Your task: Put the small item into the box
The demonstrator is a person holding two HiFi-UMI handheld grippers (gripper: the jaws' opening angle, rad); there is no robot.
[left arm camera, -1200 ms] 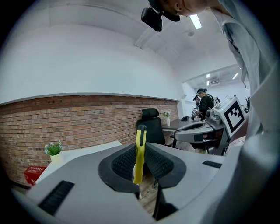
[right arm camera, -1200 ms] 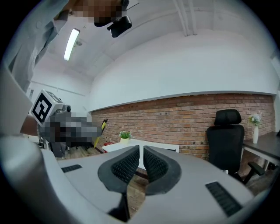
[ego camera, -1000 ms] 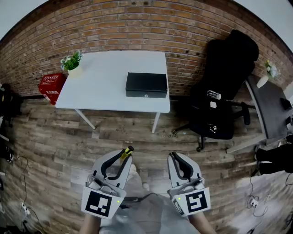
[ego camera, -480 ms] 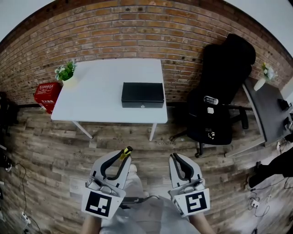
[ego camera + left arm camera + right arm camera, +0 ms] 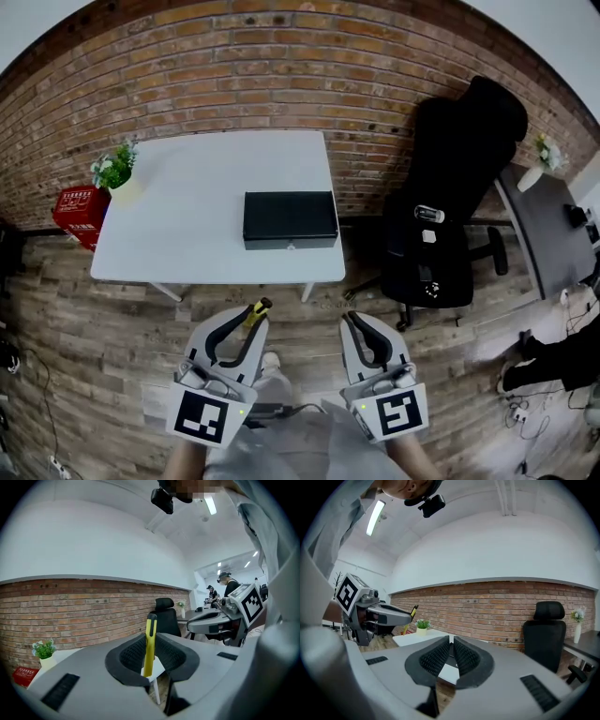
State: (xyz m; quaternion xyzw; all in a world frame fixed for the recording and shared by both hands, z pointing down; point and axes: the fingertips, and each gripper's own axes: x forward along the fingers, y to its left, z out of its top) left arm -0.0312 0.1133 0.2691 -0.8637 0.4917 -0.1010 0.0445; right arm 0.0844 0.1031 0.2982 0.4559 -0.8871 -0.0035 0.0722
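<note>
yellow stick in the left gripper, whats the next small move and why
Probably step forward toward the white table. The left gripper is shut on the slim yellow stick, but the flat black box sits on that table well ahead of both grippers, lid apparently closed. The right gripper is shut and empty, free for the lid.
</note>
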